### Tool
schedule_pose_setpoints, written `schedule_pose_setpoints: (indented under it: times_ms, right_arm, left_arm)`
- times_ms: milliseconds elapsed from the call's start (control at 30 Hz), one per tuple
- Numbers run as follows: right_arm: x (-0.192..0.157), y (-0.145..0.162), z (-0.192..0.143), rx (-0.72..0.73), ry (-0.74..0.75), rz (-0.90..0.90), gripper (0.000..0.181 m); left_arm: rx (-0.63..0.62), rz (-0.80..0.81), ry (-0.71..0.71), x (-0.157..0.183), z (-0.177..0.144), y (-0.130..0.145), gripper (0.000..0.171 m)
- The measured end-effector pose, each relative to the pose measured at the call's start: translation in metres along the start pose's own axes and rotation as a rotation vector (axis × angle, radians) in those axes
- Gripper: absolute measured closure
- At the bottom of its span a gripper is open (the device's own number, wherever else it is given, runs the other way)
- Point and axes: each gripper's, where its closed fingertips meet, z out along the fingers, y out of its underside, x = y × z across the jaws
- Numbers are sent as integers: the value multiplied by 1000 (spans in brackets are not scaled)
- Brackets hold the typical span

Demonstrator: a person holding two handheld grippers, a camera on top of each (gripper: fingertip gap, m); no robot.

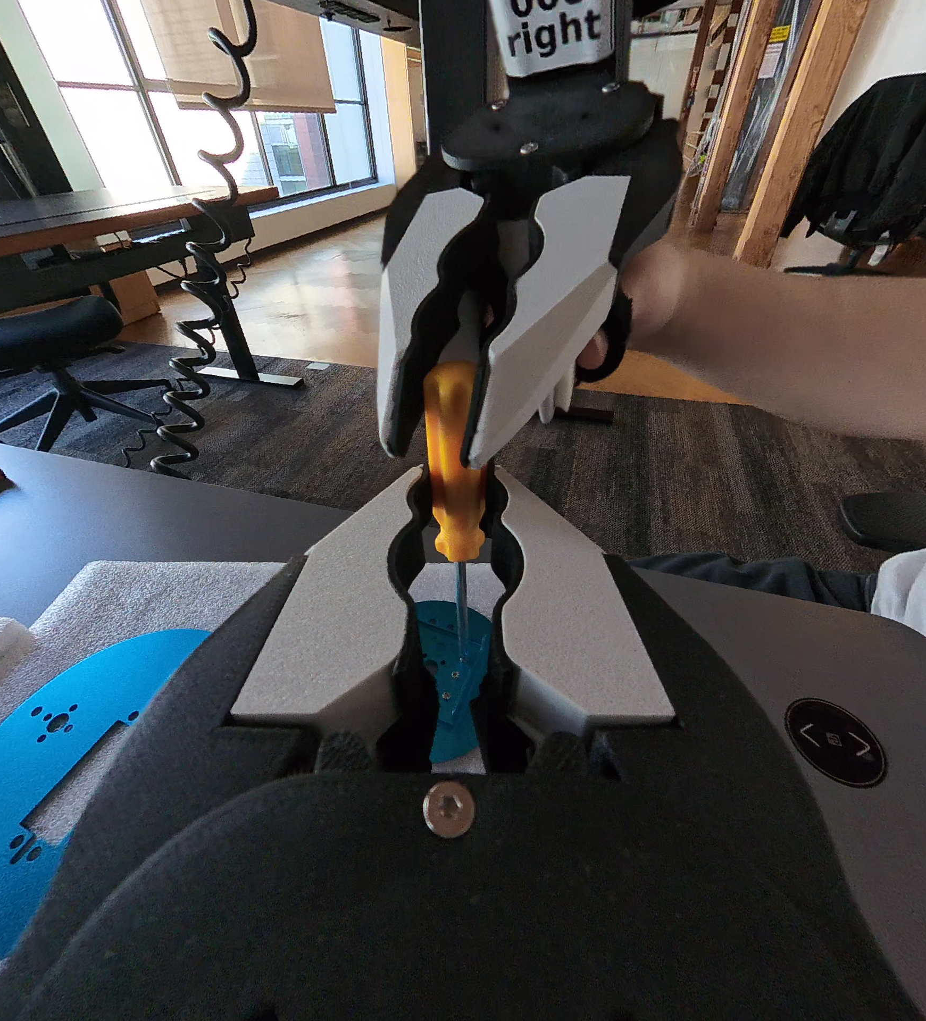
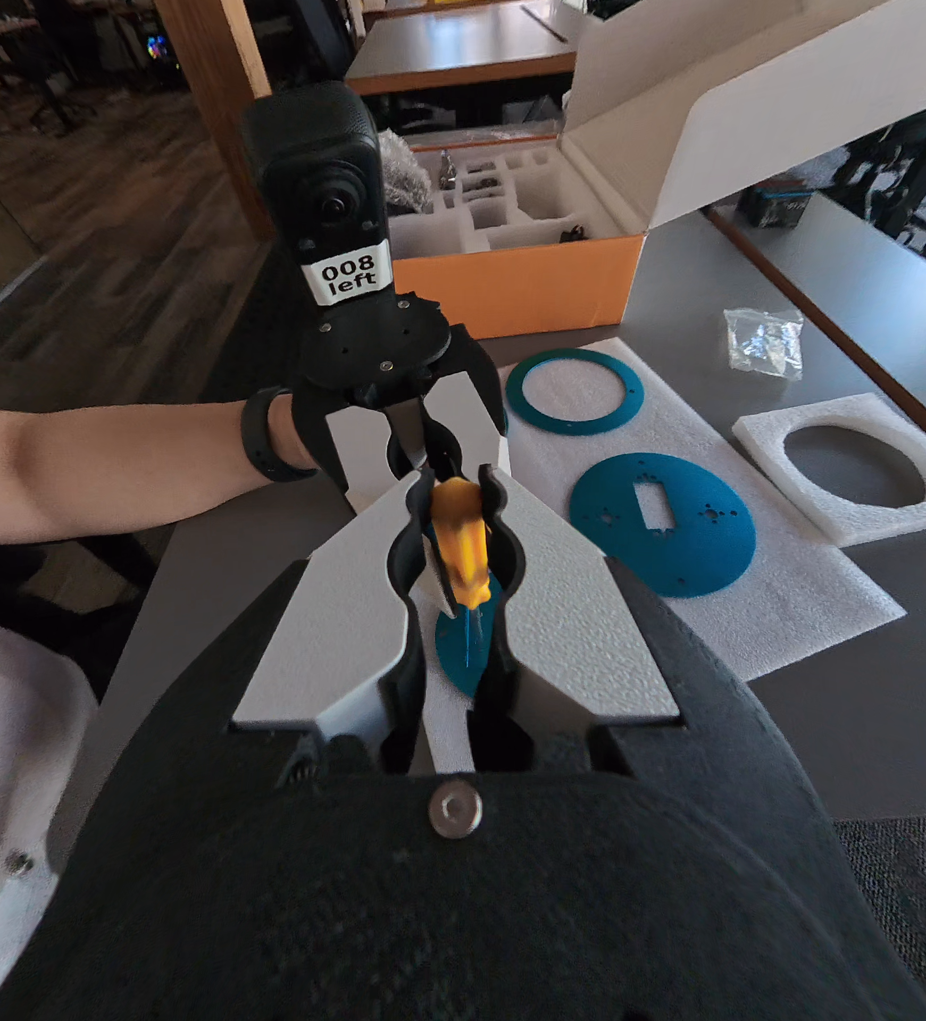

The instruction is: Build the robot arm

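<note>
An orange-handled screwdriver [image 1: 455, 442] stands nearly upright, its thin shaft tip on a small blue disc [image 1: 449, 718] that carries a little bracket with screws [image 1: 463, 679]. My right gripper [image 1: 432, 456] comes down from above and is shut on the upper handle; its own view shows the handle [image 2: 463, 541] between its fingers over the disc [image 2: 458, 646]. My left gripper [image 1: 456, 475] has its fingertips closed around the lower handle. It also shows in the right wrist view [image 2: 435, 480], just behind the handle.
A white foam sheet [image 2: 781, 608] on the grey table [image 2: 836, 746] holds a blue oval plate [image 2: 665, 525] and a blue ring [image 2: 574, 392]. A foam block with a cutout [image 2: 770, 436], a small plastic bag [image 2: 764, 342] and an open orange box [image 2: 516, 287] lie beyond. A coiled cable [image 1: 195, 342] hangs at left. My right fingertips sit around 5 centimetres from my left ones.
</note>
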Motion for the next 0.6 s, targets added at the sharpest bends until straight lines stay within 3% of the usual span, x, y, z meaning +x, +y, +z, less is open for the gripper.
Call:
schedule_pose_setpoints:
  times_ms: [267, 367, 433, 500, 600]
  right_arm:
    - [16, -6, 1, 183, 407, 35, 165]
    - [8, -5, 4, 181, 306, 67, 163]
    - [9, -8, 1, 201, 226, 85, 151]
    - [1, -6, 3, 180, 101, 107, 162]
    - [-1, -4, 2, 167, 117, 30, 163]
  left_arm:
    - [-43, 13, -115, -7, -1, 3, 155]
    - [-25, 3, -66, -4, -4, 3, 155]
    - [-15, -11, -52, -5, -5, 3, 155]
    - [-13, -2, -38, -3, -5, 3, 155]
    - [-13, 9, -23, 0, -6, 3, 155]
